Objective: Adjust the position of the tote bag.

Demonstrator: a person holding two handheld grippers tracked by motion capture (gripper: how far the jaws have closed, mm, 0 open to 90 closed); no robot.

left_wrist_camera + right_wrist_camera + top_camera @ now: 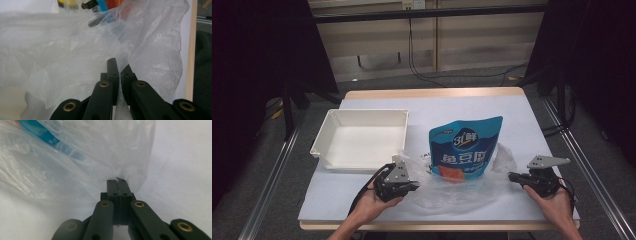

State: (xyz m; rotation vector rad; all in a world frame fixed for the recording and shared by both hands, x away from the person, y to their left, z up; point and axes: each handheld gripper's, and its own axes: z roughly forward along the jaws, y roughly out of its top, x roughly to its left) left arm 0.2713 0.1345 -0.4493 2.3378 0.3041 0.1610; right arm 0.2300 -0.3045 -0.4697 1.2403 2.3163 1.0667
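Film pinched on both sides: left hand-held gripper (pixel 412 186) and right hand-held gripper (pixel 514 177) each clamp the bag (pixel 452 192) near the table's (pixel 522 110) front edge, spreading it around the pouch (pixel 465 146).

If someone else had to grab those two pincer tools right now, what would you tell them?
Left gripper: shut on the plastic bag, near its left side.
Right gripper: shut on the bag's right side.
Blue pouch: bottom end inside the bag, top still sticking out.
White tray: behind the left gripper, nothing in it.
Done: both sides of the bag gripped.
Left, probably: get the pouch fully in. Keep both grips or the bag slumps.
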